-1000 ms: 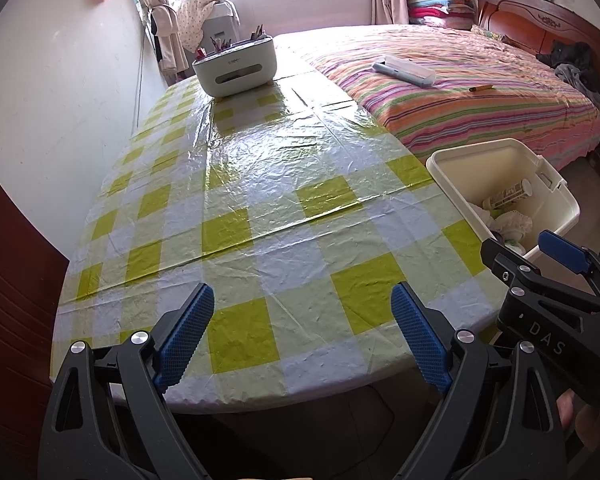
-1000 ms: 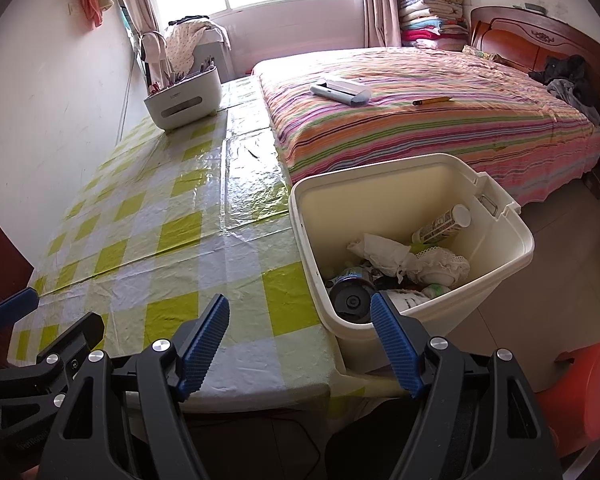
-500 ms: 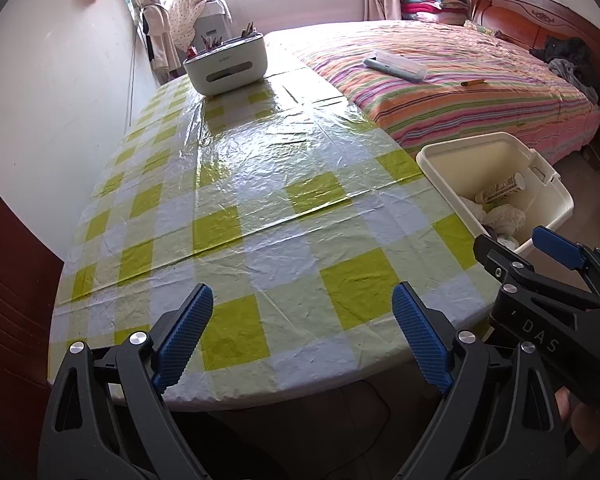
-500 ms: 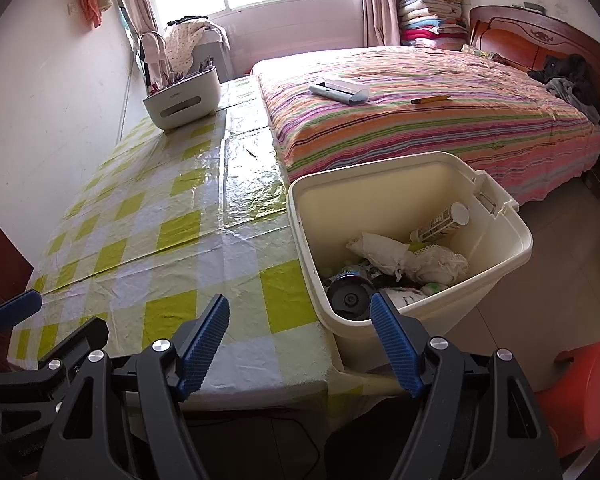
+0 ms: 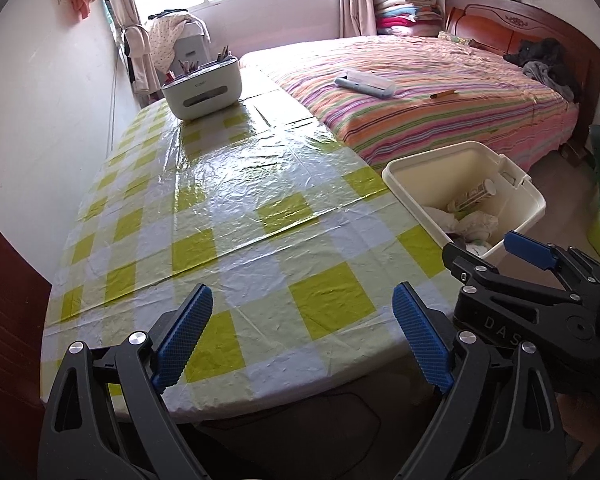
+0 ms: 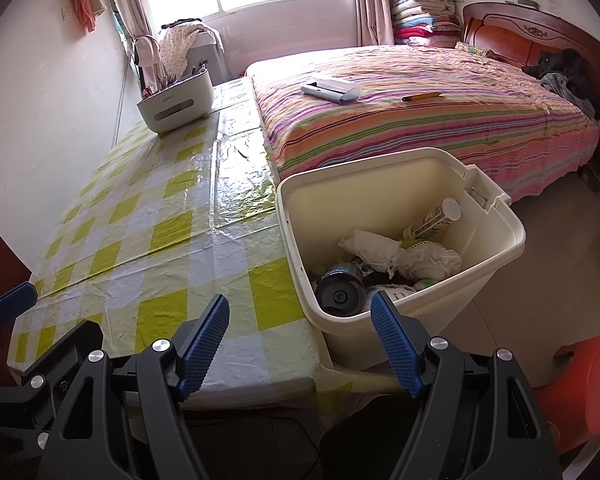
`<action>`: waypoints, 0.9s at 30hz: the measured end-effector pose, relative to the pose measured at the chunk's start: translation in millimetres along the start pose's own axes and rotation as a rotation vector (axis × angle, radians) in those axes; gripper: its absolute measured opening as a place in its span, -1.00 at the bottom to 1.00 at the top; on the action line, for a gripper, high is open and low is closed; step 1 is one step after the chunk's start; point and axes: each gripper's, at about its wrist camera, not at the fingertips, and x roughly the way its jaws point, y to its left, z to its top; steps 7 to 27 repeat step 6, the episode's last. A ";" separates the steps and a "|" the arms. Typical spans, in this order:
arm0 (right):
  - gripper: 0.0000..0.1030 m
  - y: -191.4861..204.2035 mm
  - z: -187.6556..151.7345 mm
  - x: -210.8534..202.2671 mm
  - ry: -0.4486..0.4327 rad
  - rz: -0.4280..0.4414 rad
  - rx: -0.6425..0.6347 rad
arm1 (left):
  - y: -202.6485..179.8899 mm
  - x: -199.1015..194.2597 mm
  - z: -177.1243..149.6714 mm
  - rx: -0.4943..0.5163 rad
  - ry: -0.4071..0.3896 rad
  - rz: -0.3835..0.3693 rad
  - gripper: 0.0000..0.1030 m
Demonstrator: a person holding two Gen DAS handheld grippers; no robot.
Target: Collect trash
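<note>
Main risk: the cream plastic trash bin [image 6: 496,264] stands just beside the table w/ yellow-and-white checked plastic cloth [image 6: 148,240], close to both tools, so a careless swing could tip it and spill the crumpled paper, bottle and dark can inside. Left gripper [image 5: 304,336] and right gripper [image 6: 300,340] both tilt downward near the bin, jaws spread, nothing between them.
</note>
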 end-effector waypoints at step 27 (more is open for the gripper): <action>0.39 -3.2 0.8 -2.5 -0.007 -0.001 0.006 | 5.8 2.6 0.4 -0.028 0.017 0.015 0.75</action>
